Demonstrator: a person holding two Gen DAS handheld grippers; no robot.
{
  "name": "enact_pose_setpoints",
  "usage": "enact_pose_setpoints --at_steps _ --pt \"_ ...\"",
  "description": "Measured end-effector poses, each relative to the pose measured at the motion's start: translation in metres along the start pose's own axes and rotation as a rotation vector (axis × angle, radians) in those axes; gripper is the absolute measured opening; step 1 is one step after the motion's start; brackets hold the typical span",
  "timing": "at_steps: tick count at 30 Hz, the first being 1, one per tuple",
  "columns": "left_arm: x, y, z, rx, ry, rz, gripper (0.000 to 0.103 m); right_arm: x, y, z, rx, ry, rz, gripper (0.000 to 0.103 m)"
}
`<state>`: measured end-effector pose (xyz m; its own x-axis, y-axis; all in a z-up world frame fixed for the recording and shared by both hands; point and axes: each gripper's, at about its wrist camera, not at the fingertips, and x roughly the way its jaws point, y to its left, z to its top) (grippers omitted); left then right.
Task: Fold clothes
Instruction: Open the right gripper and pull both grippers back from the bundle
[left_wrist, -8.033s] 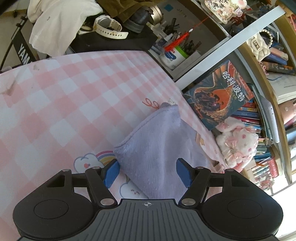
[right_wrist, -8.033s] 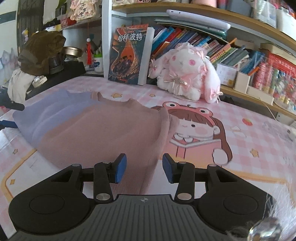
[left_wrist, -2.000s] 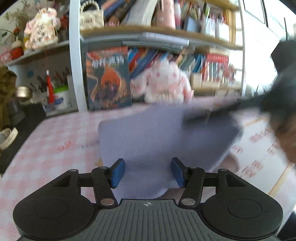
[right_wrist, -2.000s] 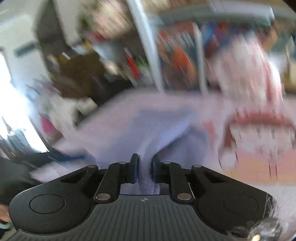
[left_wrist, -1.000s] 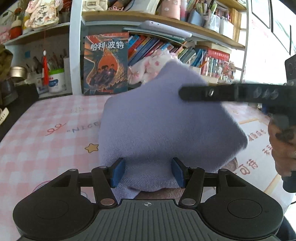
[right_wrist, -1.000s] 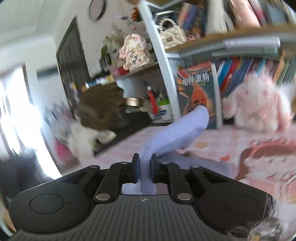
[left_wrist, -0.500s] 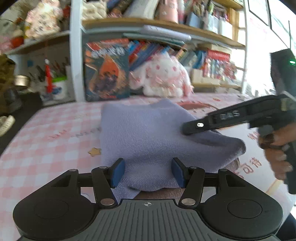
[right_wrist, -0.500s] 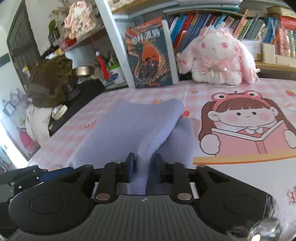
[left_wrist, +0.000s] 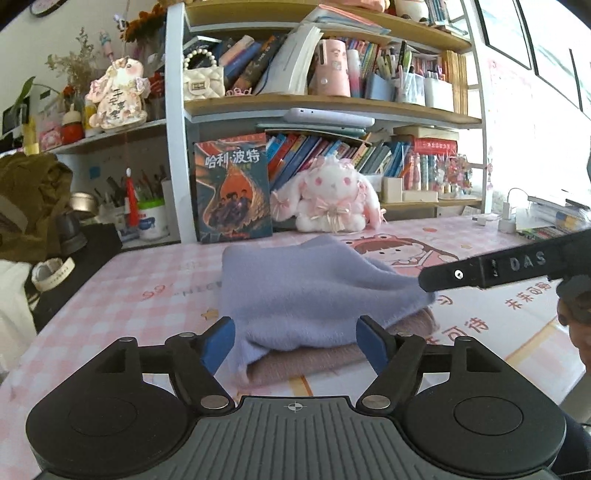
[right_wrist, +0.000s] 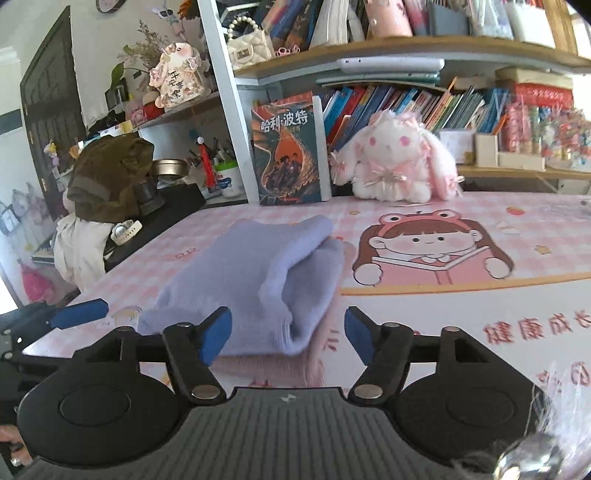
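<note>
Lavender sweater (left_wrist: 310, 291) now lies folded on the pink worktop (left_wrist: 147, 295), stacked over a dusty-pink garment (left_wrist: 332, 350), where a second ago its end was lifted in the air. Right gripper (right_wrist: 288, 332), clamped on that end then, is opening with its pads clear of the cloth; left gripper (left_wrist: 295, 341) is opening too, its pads apart either side of the near fold

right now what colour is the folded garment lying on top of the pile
Lavender purple; the folded garment lies on a dusty pink one. Clearest in the right wrist view.
</note>
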<state>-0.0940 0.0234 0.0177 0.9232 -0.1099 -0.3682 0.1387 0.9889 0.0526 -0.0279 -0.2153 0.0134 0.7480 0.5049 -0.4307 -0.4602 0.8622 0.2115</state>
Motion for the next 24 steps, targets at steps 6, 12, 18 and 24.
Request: enact_pose_setpoints --at_steps 6,12,18,24 --pt "-0.010 0.001 -0.013 -0.045 0.024 -0.001 0.077 -0.015 0.012 -0.024 -0.073 0.005 -0.043 0.078" --pt "-0.014 -0.001 -0.024 -0.033 0.044 0.024 0.082 -0.019 0.020 -0.039 -0.096 0.032 -0.042 0.080" --pt "-0.013 0.002 -0.030 -0.043 0.058 0.032 0.087 -0.013 0.022 -0.045 -0.087 0.066 -0.037 0.082" --pt "-0.012 0.008 -0.035 -0.059 0.068 0.019 0.088 -0.004 0.021 -0.050 -0.069 0.100 -0.037 0.082"
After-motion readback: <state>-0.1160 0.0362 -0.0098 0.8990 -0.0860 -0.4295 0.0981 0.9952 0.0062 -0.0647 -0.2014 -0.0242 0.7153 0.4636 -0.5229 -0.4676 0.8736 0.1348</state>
